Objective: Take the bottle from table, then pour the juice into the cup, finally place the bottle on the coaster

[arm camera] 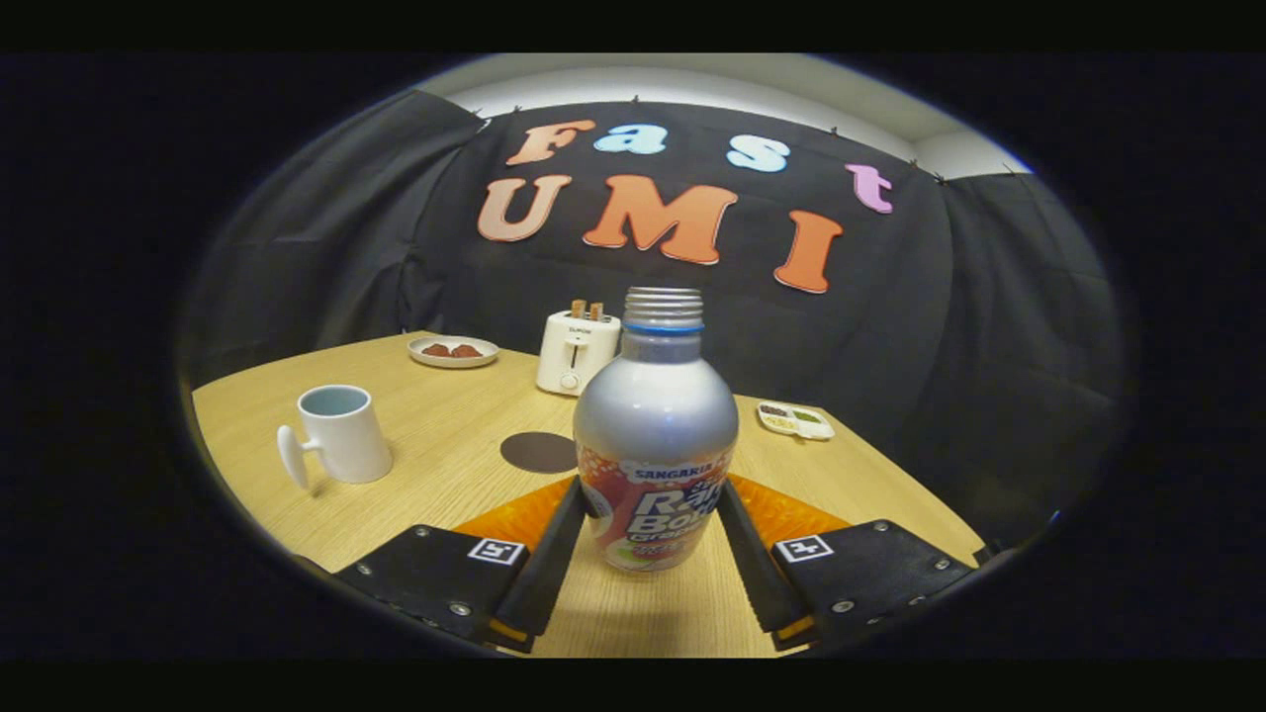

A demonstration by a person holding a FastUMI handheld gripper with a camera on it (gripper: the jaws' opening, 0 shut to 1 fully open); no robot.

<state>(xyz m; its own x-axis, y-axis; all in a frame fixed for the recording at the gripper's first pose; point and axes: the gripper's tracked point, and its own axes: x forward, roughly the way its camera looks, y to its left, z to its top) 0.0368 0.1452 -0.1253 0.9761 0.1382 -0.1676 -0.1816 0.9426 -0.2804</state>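
Bottle of silver metal, uncapped, with a printed label (655, 445), stood upright on the pale wooden surface (445, 475), pinched between both fingers of the hand-held gripper (655, 499). Just beyond-left of it lay a dark round coaster (538, 452); farther left stood a white cup (341, 433).

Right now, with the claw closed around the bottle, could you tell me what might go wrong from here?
1. The bottle has no cap on its neck, so tilting it early on the way to the white mug could spill juice on the table.
2. The claw grips low on the smooth body, so the bottle may slip or swing during the pour.
3. The dark coaster lies just behind the bottle; a careless swing could shove it.
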